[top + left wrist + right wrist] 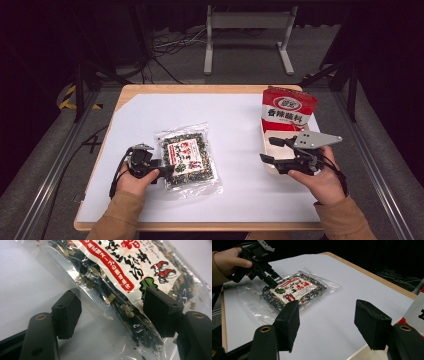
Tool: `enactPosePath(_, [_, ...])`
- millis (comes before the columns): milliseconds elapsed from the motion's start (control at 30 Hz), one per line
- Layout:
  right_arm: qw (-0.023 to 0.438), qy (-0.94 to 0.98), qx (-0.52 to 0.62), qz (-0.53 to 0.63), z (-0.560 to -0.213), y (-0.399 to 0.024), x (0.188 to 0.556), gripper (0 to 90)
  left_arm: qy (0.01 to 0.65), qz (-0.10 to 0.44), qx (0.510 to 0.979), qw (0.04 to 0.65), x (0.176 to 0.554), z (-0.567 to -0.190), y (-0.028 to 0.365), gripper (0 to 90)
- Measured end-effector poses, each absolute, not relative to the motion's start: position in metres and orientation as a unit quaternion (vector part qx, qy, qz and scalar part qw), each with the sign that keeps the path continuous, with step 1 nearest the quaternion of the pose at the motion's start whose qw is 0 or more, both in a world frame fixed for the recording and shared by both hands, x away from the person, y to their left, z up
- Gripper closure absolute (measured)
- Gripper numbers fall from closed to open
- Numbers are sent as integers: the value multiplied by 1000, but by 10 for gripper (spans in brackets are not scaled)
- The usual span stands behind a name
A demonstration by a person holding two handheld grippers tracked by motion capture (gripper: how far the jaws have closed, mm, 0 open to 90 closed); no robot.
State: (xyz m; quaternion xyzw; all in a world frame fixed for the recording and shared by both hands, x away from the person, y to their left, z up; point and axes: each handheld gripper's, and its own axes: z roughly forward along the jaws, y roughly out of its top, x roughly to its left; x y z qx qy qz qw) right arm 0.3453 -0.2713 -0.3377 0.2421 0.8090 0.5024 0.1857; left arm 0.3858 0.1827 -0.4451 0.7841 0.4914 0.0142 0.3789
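Observation:
A clear bag of dark dried flakes with a red and white label [187, 157] lies flat on the white table sheet, left of centre. My left gripper [167, 169] is open at the bag's near left edge. In the left gripper view [112, 312] the bag's edge [120, 277] runs between the two spread pads, one pad [66, 313] on the sheet side and the other over the label. My right gripper [268, 150] is open with nothing between its fingers, held above the table's right side and pointing toward the bag [294, 290]. The right gripper view also shows the left gripper [268, 277].
A red snack bag with white lettering [288, 111] stands upright at the back right, in or against a white tray [272, 137] just beyond my right gripper. The white sheet [225, 120] covers a wooden table [200, 89]. A metal stand [247, 30] is on the floor behind.

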Motion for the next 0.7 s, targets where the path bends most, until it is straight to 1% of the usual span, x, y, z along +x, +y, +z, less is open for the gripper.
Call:
enactPosePath(67, [184, 809, 243, 502, -338, -271, 345, 375, 494, 14, 781, 381, 386, -445, 182, 352])
enactPosePath(100, [184, 810, 243, 501, -338, -271, 345, 375, 493, 9, 780, 384, 386, -445, 182, 379])
enactPosePath(133, [183, 810, 244, 501, -339, -271, 345, 375, 498, 1, 777, 386, 386, -445, 182, 425])
enactPosePath(200, [184, 810, 244, 501, -339, -271, 345, 376, 496, -6, 775, 392, 388, -445, 182, 480])
enactPosePath(333, [185, 810, 240, 502, -338, -269, 345, 376, 488, 4, 779, 394, 385, -444, 178, 556])
enactPosePath(400, [185, 810, 239, 502, -338, -269, 345, 376, 490, 3, 775, 399, 386, -444, 179, 613])
enactPosePath(533, [185, 810, 238, 502, -338, -269, 345, 377, 492, -9, 767, 410, 387, -445, 179, 666])
enactPosePath(667, [186, 809, 240, 504, -338, -271, 345, 378, 485, -9, 761, 432, 386, -442, 179, 719])
enactPosePath(700, [187, 808, 241, 504, -338, -271, 345, 379, 481, -10, 759, 439, 386, -440, 181, 757])
